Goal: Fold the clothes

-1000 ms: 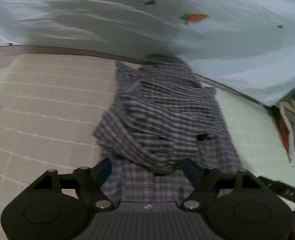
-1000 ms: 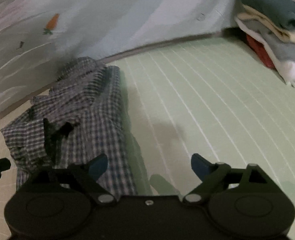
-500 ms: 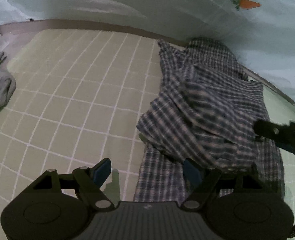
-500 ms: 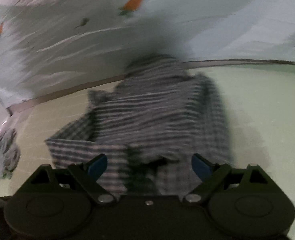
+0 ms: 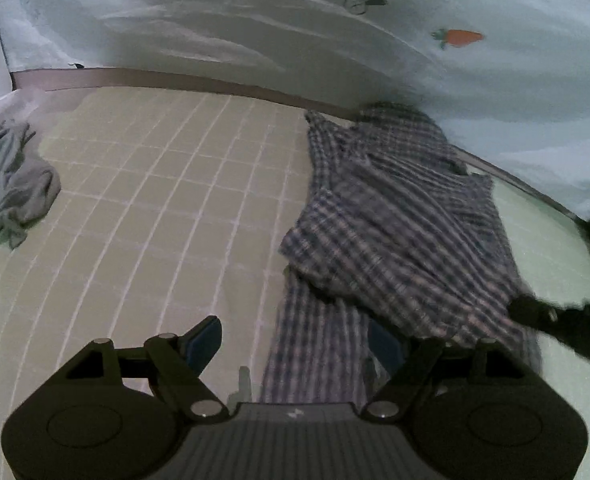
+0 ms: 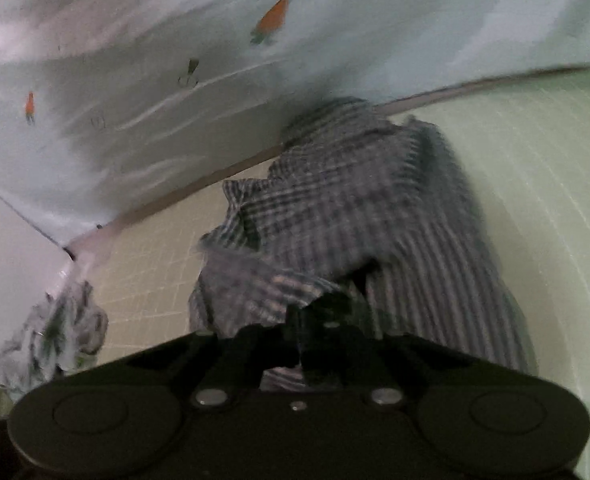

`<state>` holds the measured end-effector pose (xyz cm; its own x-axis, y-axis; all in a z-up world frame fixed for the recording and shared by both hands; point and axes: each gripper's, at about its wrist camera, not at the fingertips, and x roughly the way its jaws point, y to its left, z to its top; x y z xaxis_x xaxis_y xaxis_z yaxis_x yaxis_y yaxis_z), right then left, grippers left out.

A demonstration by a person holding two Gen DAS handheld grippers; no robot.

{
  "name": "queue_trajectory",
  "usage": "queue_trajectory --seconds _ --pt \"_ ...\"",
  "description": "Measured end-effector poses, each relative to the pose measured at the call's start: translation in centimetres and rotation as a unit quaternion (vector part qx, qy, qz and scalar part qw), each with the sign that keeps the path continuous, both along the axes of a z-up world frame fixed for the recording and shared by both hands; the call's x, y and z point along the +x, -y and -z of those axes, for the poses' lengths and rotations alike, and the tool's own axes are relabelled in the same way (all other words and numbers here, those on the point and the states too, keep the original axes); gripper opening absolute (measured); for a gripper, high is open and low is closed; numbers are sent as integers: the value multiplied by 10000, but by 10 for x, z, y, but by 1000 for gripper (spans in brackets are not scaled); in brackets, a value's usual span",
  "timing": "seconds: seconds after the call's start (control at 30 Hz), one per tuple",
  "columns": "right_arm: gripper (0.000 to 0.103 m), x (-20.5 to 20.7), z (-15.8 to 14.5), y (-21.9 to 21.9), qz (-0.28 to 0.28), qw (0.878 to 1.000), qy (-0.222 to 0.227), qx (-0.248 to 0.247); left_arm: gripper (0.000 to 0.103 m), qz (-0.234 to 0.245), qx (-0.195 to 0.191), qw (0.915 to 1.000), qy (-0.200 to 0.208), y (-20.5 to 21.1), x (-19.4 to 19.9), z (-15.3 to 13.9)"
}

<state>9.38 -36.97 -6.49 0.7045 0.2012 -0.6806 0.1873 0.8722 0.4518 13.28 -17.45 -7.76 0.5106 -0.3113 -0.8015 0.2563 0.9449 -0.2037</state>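
— What is nearest in the left view?
— The left gripper point(image 5: 295, 344), jaws wide apart, low over the gridded mat point(image 5: 155, 208). The near hem of the plaid shirt point(image 5: 395, 232) lies between its fingers, unclamped.
— And the right one?
— The right gripper point(image 6: 319, 320) has its jaws pressed together on a bunched fold of the shirt point(image 6: 359, 208), at the near edge.
— Where does the shirt lie?
— Rumpled on the mat, running away to the pale sheet with carrot prints point(image 5: 415, 40) at the back.
— Anything else?
— A crumpled grey garment point(image 5: 11, 184) off to the left, well apart from the shirt.
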Motion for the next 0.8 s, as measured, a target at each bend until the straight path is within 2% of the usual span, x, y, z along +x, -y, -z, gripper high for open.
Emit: queue_trajectory --seconds 0.17,0.43,0.7,0.8 --pt "1 -74 2 7 412 9985 -199 290 81 140 104 9998 -130 0 -41 6" --pt "1 -144 23 9 727 9933 -637 641 81 167 276 9990 -311 -16 -102 18" --pt "1 -191 36 9 870 9844 -883 1245 81 -6 380 9982 -454 -39 -140 25" --pt "7 -199 32 5 805 9877 -815 1066 81 -39 414 9979 -490 -42 -146 27"
